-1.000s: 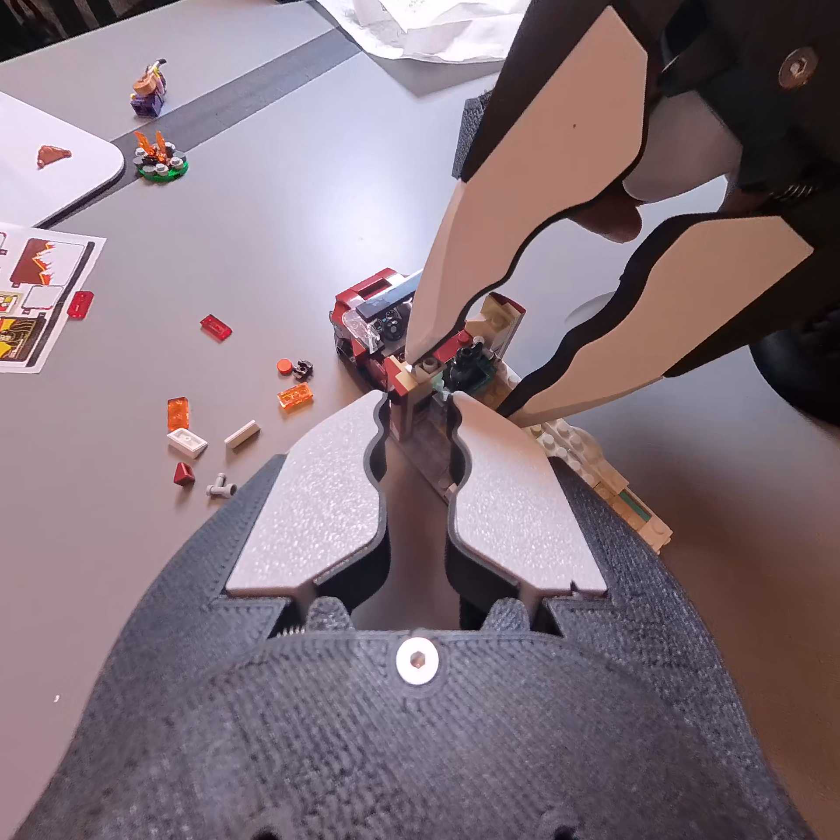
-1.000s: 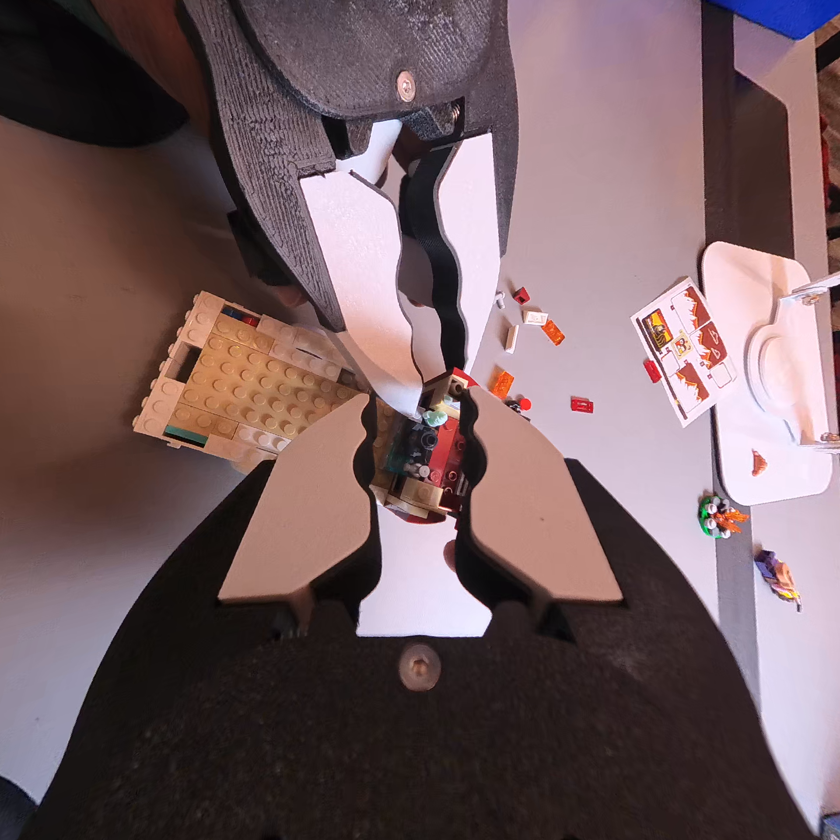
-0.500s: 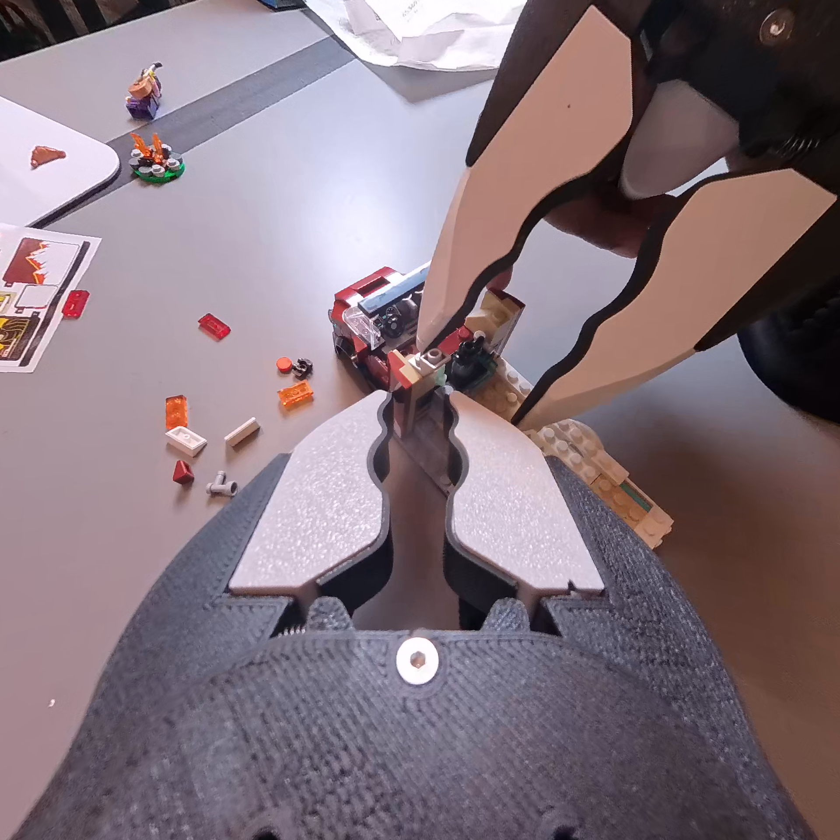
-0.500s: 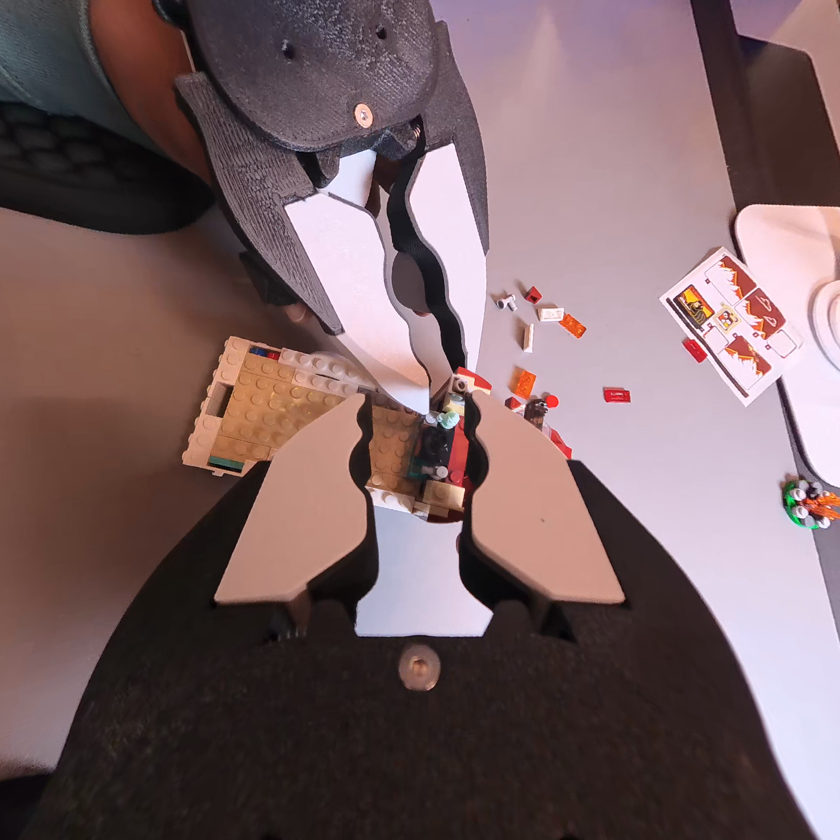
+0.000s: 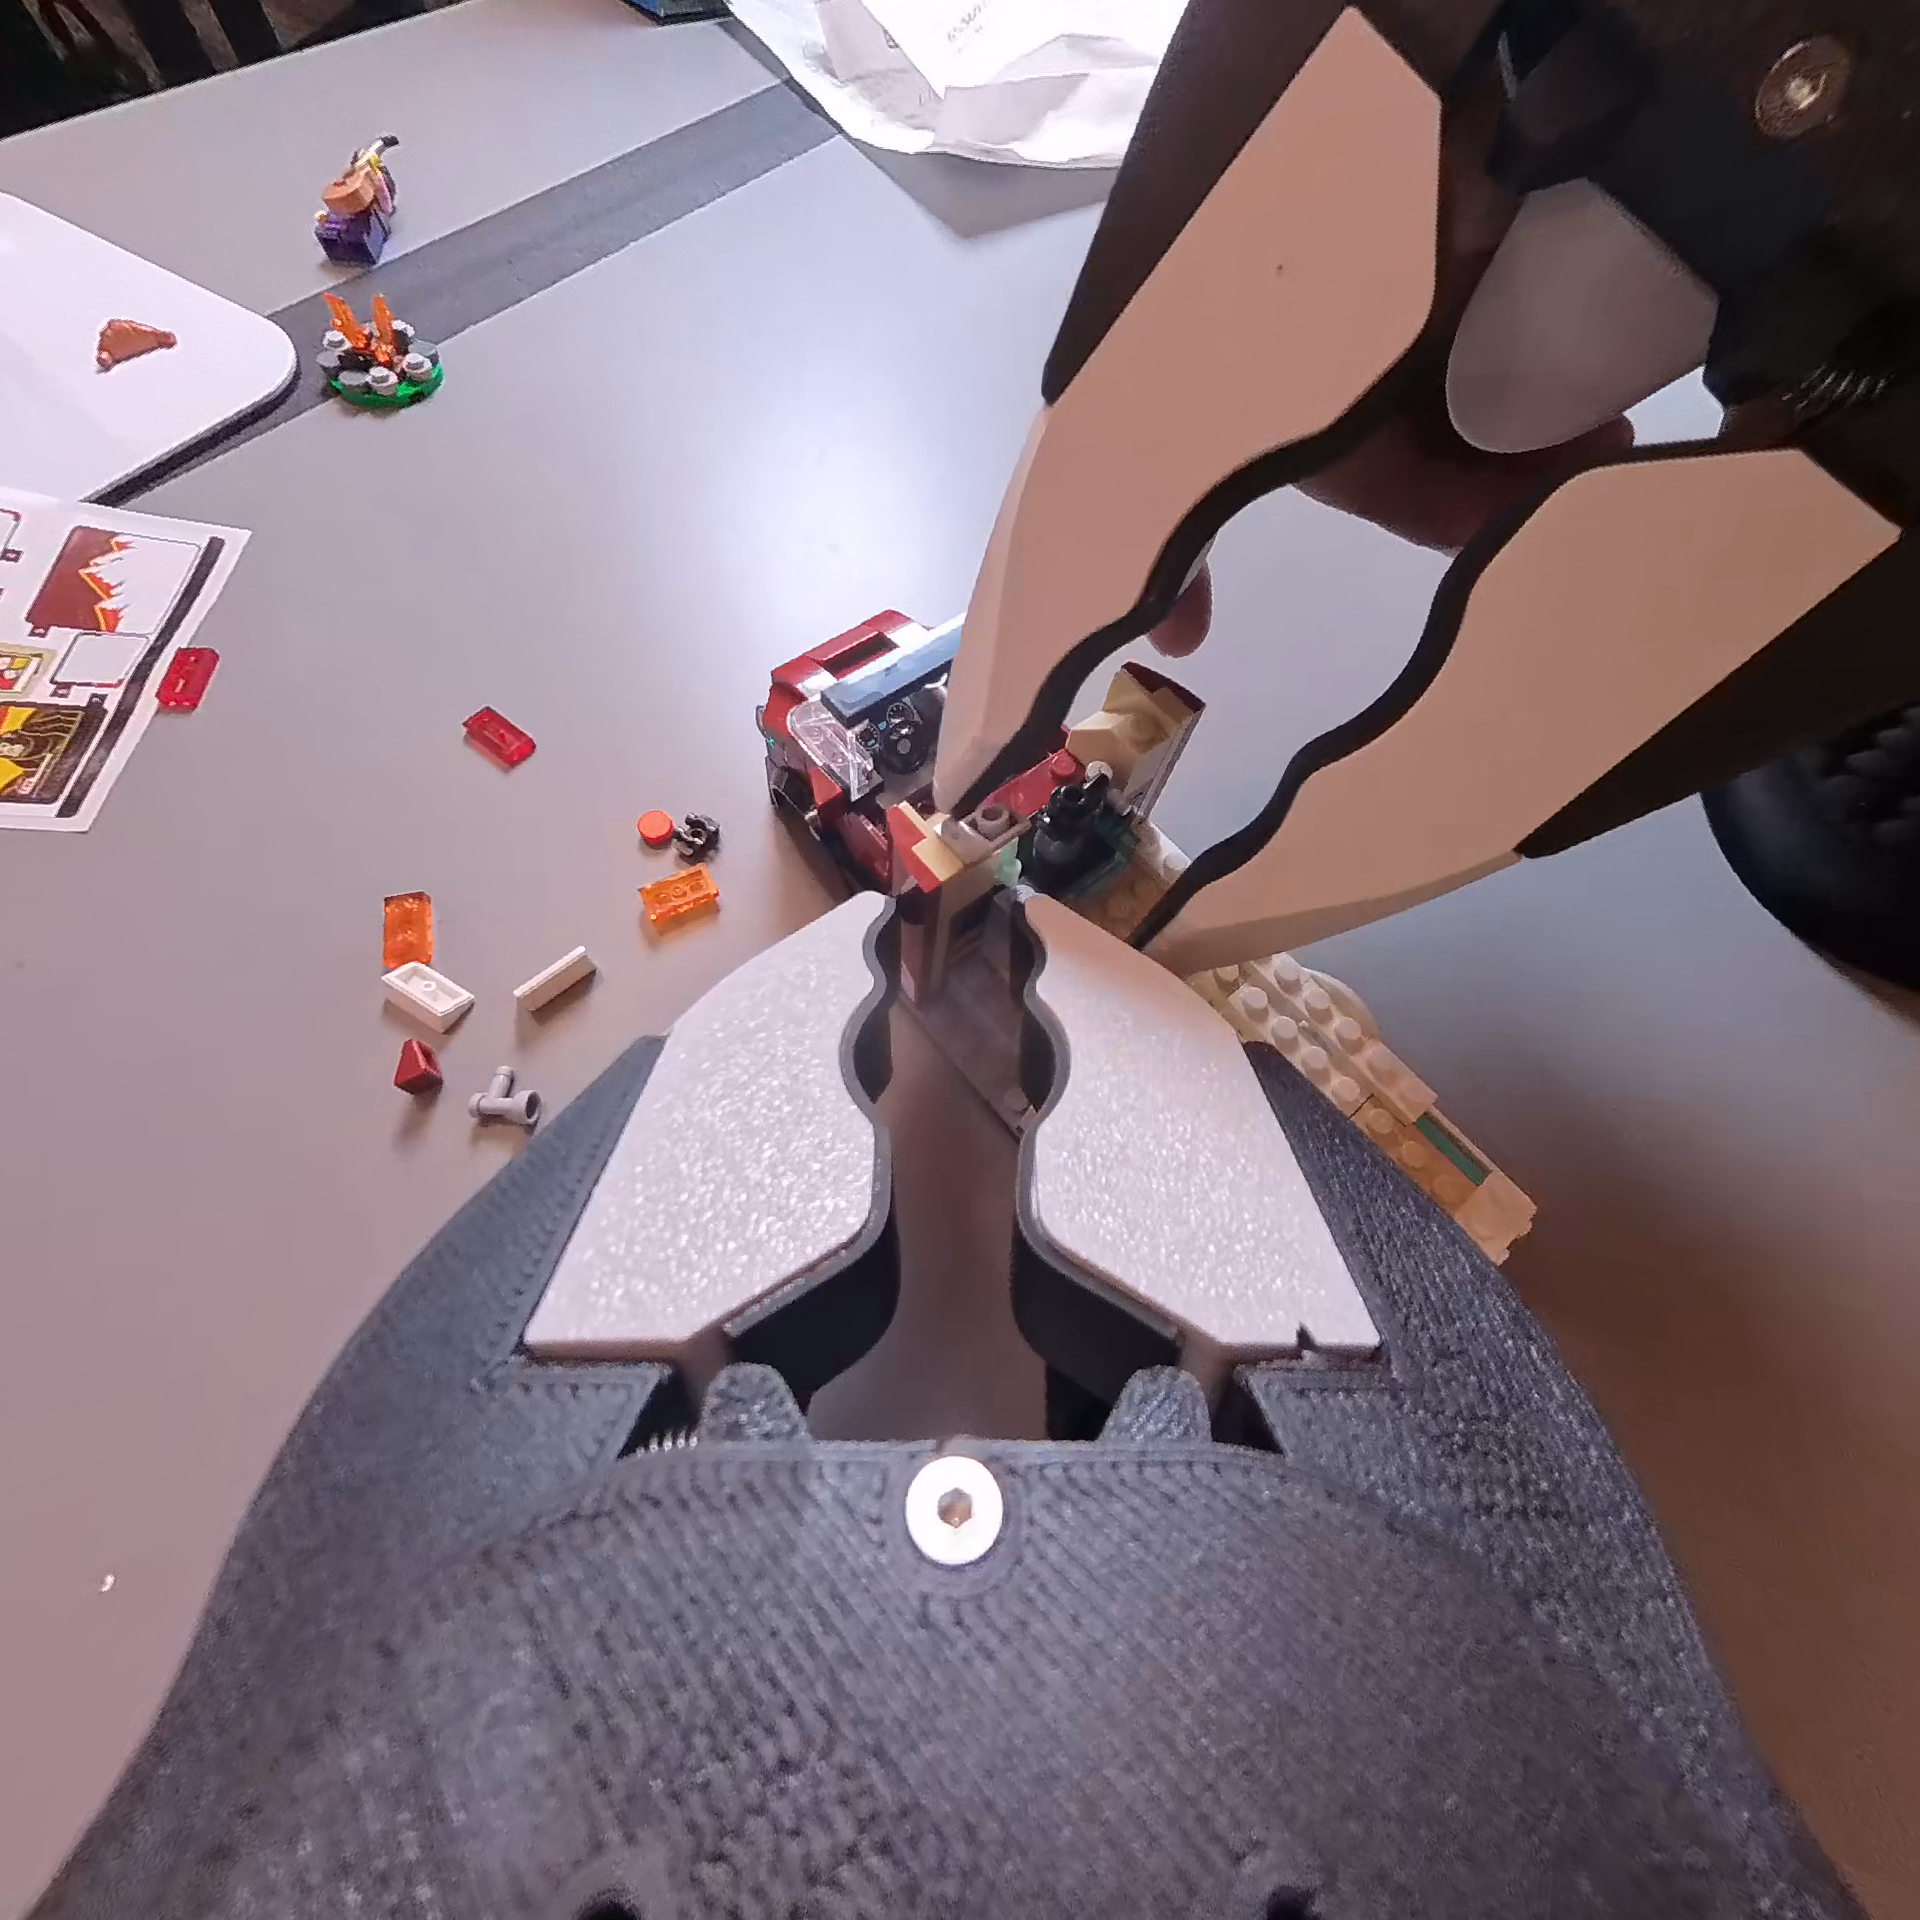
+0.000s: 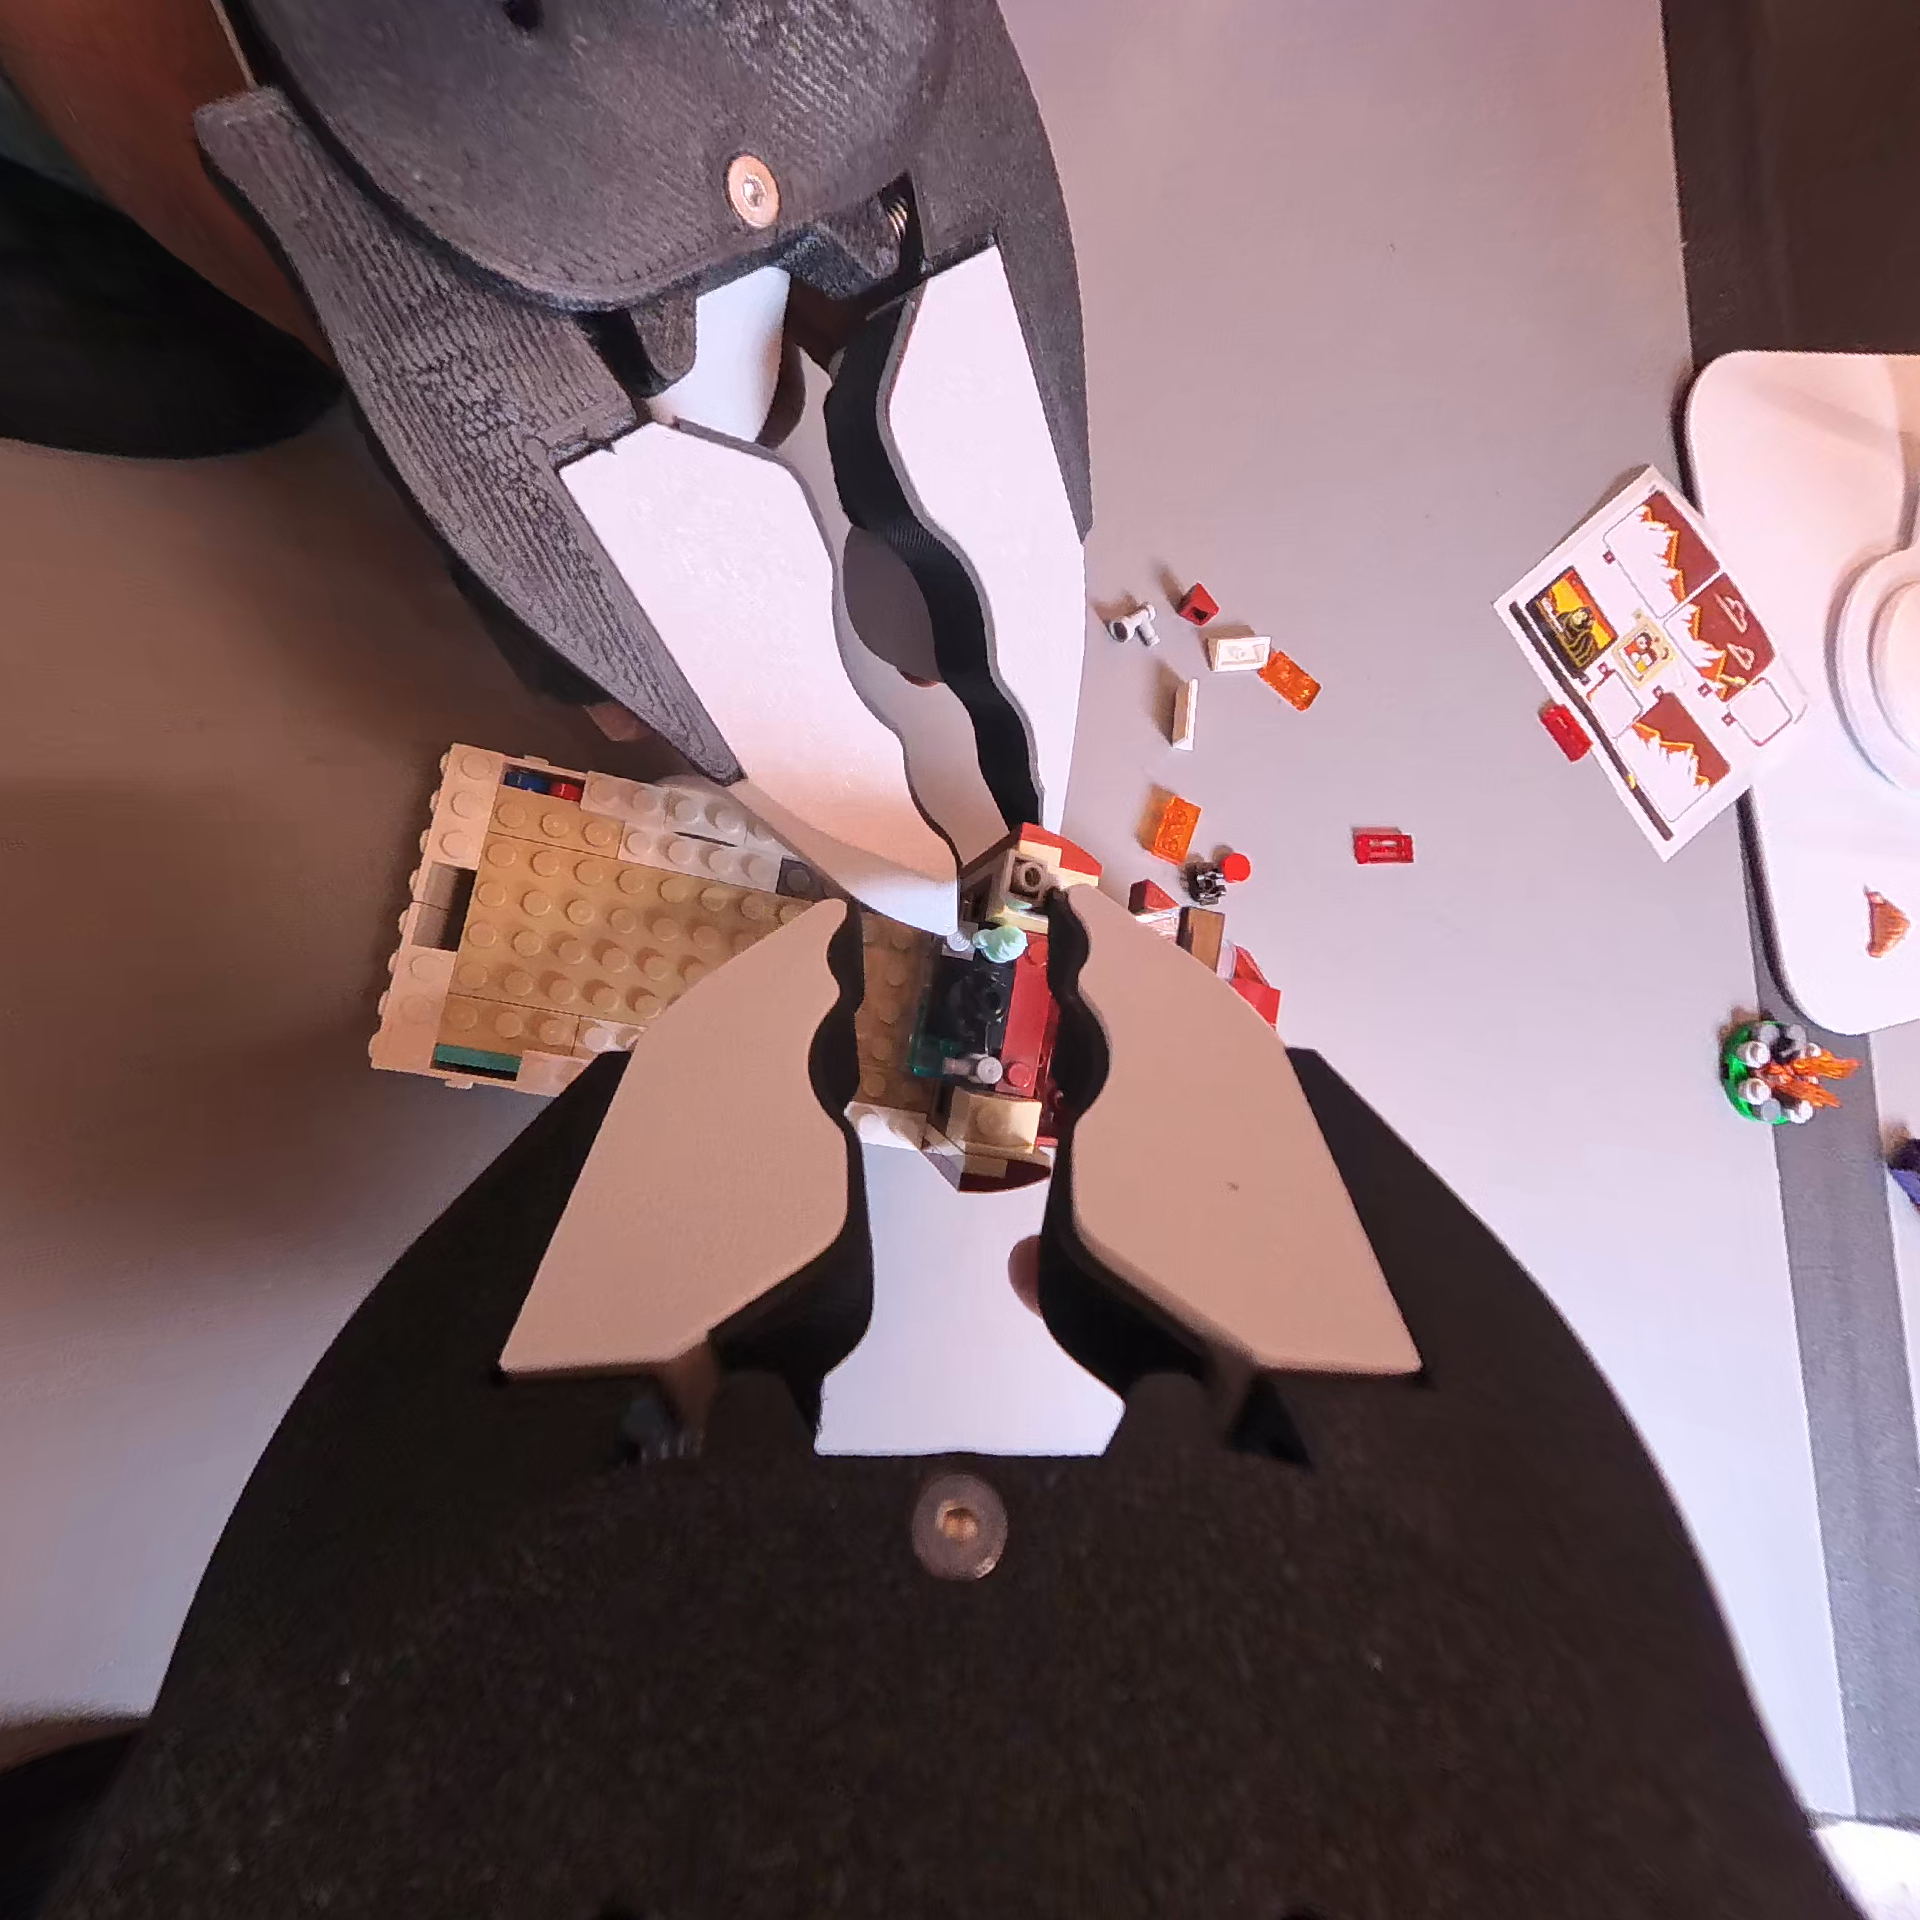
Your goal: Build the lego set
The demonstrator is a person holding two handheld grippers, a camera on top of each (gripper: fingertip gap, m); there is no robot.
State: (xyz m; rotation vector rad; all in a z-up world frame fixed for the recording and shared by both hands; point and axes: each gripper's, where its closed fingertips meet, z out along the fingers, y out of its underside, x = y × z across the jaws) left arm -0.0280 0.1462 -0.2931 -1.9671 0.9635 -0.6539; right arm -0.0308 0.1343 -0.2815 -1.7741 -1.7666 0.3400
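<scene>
The white tray [image 5: 125,405] at the far left edge of my table [image 5: 623,468] holds one small brown piece [image 5: 135,341]; beside it lie the sticker sheet [image 5: 94,665] and, on the dark strip, a little campfire build [image 5: 382,358] and a purple figure [image 5: 356,203].

The lego build [image 6: 977,997] sits in the middle of the table, its tan studded base plate [image 6: 582,935] lying flat and a dark red and tan section rising at one end. My left tool [image 5: 956,925] is narrowed on that raised section, both fingers pressed against its sides, gripping it. My right tool [image 6: 951,914] is spread wide above the same section: one fingertip touches a small grey piece on top of the wall, the other rests by the tan base plate, and nothing is clamped between them.

Loose bricks [image 5: 540,935] are scattered just left of the build: orange, red, white and grey pieces, well apart from either tool.
</scene>
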